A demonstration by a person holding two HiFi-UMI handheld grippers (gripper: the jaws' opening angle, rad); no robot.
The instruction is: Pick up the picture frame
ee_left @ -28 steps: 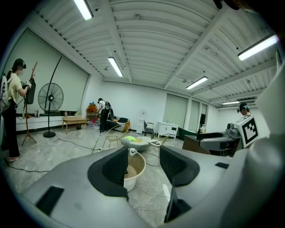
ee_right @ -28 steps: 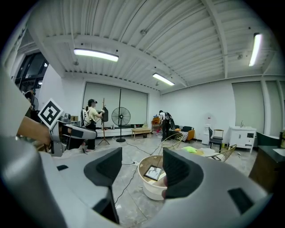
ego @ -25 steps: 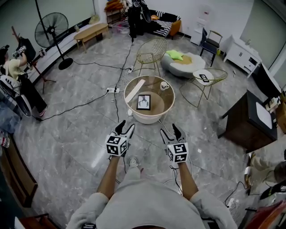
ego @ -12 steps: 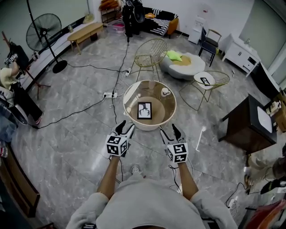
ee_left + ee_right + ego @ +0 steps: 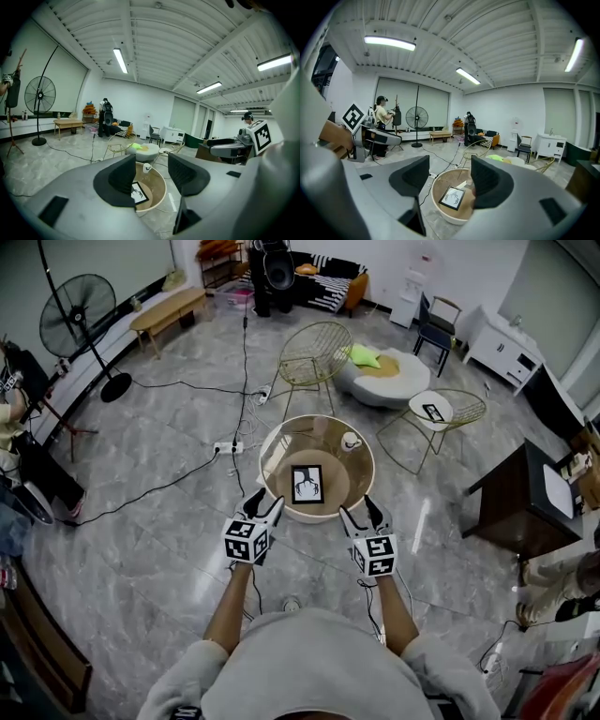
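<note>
At the centre of the round desk [image 5: 263,465], the picture frame [image 5: 307,484] lies flat. The left hand-held gripper [image 5: 266,507] and right hand-held gripper [image 5: 360,513], jaws apart and empty, have advanced to the desk's near rim, so the reach for the frame can probably begin.

A big studio hall dressed as a lounge: grey stone-tiled floor [image 5: 141,549] crossed by cables [image 5: 245,343], ribbed white ceiling [image 5: 154,42] with strip lights [image 5: 120,60], a pedestal fan [image 5: 78,308], wire chairs [image 5: 314,352], a striped sofa [image 5: 328,289], white cabinets [image 5: 502,348]
</note>
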